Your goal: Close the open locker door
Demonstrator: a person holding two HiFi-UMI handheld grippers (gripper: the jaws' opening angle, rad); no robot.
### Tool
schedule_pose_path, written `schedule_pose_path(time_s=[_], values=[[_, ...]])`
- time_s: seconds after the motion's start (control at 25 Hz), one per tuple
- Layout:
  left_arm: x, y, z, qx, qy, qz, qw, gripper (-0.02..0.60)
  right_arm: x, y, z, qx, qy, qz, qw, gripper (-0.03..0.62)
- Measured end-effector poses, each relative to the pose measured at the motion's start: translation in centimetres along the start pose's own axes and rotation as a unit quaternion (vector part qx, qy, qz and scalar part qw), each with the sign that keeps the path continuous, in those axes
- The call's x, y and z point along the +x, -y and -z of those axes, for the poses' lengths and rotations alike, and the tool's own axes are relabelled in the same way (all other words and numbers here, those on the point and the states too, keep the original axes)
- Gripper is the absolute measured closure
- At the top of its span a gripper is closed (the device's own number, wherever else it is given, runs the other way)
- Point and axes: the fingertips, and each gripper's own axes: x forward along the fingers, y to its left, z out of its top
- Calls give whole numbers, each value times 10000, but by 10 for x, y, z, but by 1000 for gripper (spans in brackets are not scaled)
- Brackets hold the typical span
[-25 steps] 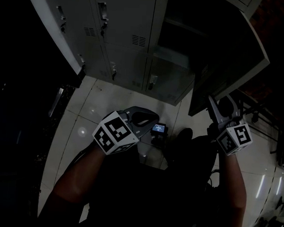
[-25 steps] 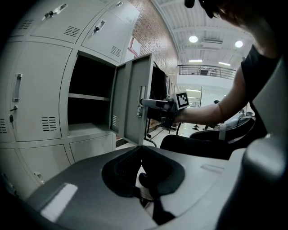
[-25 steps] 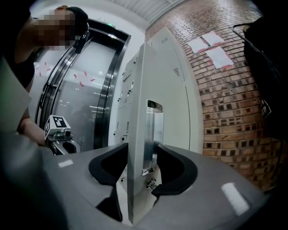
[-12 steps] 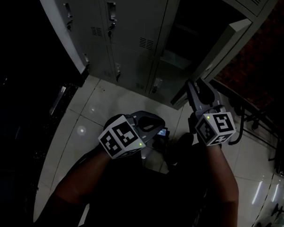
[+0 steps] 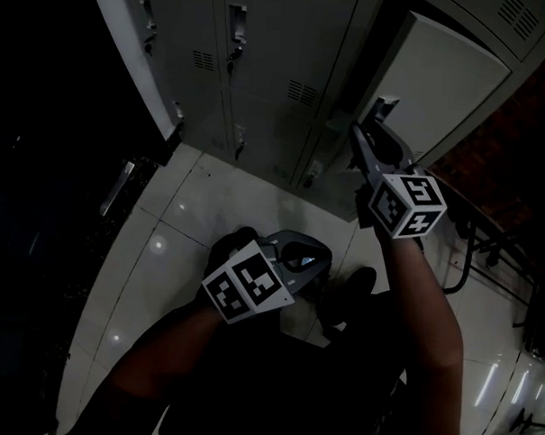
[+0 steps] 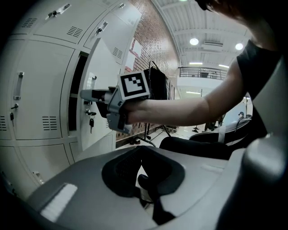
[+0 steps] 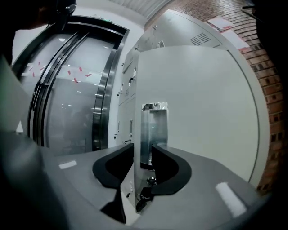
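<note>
The open locker door (image 5: 441,84) is pale grey and stands only a little ajar from its dark compartment. My right gripper (image 5: 366,135) reaches up to the door's free edge by the metal handle plate (image 7: 154,130). In the right gripper view the right gripper (image 7: 142,152) straddles that edge, its jaws closing with the door (image 7: 198,112) between them. The left gripper view shows the door (image 6: 96,103) with a key (image 6: 91,123) hanging from its lock. My left gripper (image 5: 311,259) hangs low over the floor, away from the lockers. Its jaws (image 6: 143,150) are shut on nothing.
A bank of closed grey lockers (image 5: 261,67) fills the wall left of the door. Glossy white floor tiles (image 5: 164,225) lie below. A dark metal rack (image 5: 479,239) stands at the right by a brick wall. Glass doors (image 7: 67,90) show beyond the lockers.
The locker door has swung from wide open to nearly closed. My right gripper has moved up and toward the lockers with it, its jaws narrowing. The left gripper has dropped a little.
</note>
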Motion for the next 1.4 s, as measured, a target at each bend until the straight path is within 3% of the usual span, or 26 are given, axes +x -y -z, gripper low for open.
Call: schedule_pose_path(time_s=[0.2, 0.64, 0.76, 1.12, 1.4], values=[[-1, 0, 0, -39, 21, 6, 10000, 569, 41, 18, 0, -107, -120, 161, 9997, 490], [-3, -2, -5, -124, 135, 29, 9998, 569, 102, 78, -5, 4, -232, 1049, 9942, 554], [-4, -2, -6, -125, 154, 44, 9998, 569, 105, 82, -6, -111, -194, 1199, 9925, 559], [-3, -2, -4, -107, 139, 52, 9998, 569, 103, 78, -4, -131, -352, 1131, 9929, 556], [-4, -4, -4, -101, 145, 48, 9998, 569, 83, 82, -8, -146, -456, 1438, 9884, 548]])
